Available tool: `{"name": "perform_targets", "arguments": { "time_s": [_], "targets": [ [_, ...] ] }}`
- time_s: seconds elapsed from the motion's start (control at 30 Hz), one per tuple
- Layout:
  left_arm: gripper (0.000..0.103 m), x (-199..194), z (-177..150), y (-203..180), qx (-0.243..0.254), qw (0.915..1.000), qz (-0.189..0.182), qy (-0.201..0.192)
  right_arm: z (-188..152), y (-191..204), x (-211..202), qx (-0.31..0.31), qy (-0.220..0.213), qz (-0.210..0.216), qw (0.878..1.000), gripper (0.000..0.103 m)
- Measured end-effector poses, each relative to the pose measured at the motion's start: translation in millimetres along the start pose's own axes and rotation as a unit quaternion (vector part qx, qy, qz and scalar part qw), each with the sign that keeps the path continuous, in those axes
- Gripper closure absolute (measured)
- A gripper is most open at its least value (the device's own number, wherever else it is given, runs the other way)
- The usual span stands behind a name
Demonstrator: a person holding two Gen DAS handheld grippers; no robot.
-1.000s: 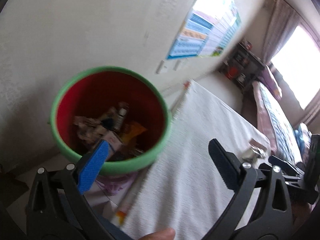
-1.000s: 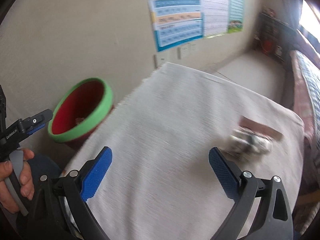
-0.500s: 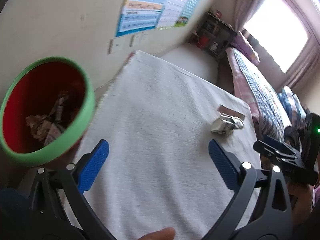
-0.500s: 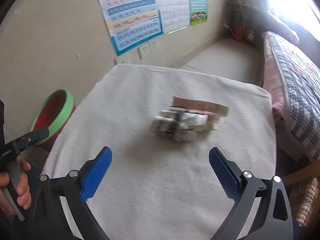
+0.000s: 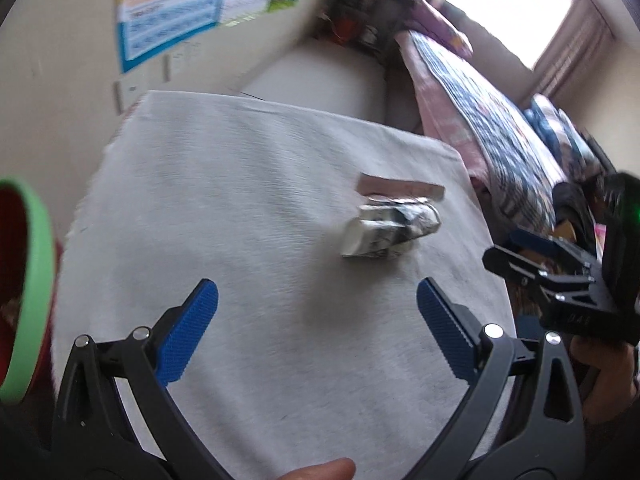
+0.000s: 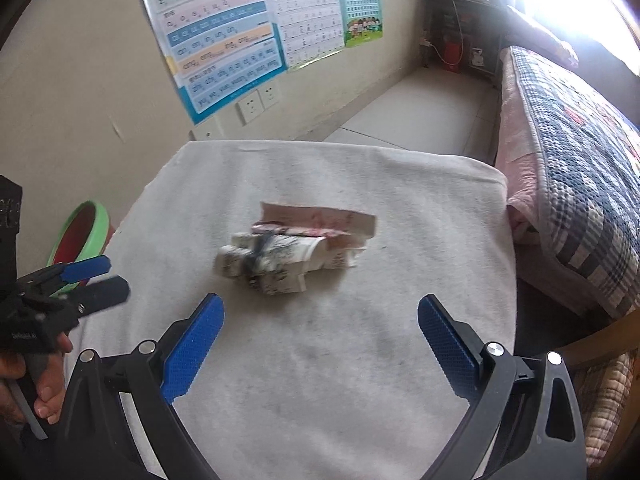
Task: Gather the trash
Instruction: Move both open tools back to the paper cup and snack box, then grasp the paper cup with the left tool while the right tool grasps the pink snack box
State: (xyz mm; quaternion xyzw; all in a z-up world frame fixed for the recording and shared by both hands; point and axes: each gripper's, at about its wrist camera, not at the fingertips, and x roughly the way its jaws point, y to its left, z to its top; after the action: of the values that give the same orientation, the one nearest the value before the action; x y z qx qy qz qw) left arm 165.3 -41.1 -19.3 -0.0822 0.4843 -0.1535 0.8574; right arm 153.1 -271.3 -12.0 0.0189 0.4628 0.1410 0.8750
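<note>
A crumpled white printed wrapper (image 6: 276, 260) lies on the white cloth-covered table (image 6: 360, 360), with a pink paper strip (image 6: 320, 220) just behind it. Both show in the left wrist view, the wrapper (image 5: 390, 232) and the strip (image 5: 400, 188). My right gripper (image 6: 320, 340) is open and empty, a short way in front of the wrapper. My left gripper (image 5: 316, 328) is open and empty, nearer the table's left side. A red bin with a green rim (image 5: 32, 280) stands off the table's left edge; it also shows in the right wrist view (image 6: 80, 232).
A wall with posters (image 6: 224, 40) and sockets (image 6: 256, 104) runs behind the table. A bed with a checked quilt (image 6: 580, 160) lies to the right. A dark shelf (image 6: 460, 32) stands in the far corner.
My left gripper has swung right, away from the bin, toward the table and the wrapper. My right gripper has turned to face the wrapper and come closer to it.
</note>
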Motion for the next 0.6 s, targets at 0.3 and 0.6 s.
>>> {"name": "perform_targets", "arguments": {
  "time_s": [0.3, 0.6],
  "targets": [
    [0.006, 62.0, 16.7, -36.2, 0.071, 0.9962, -0.004, 0.05, 3.4, -36.3, 12.9, 0.017, 0.011, -0.009, 1.0, 0.009],
    [0.008, 103.0, 35.8, -45.3, 0.117, 0.9897, -0.007, 0.083, 9.4, -56.4, 27.8, 0.032, 0.018, -0.011, 0.999, 0.009]
  ]
}}
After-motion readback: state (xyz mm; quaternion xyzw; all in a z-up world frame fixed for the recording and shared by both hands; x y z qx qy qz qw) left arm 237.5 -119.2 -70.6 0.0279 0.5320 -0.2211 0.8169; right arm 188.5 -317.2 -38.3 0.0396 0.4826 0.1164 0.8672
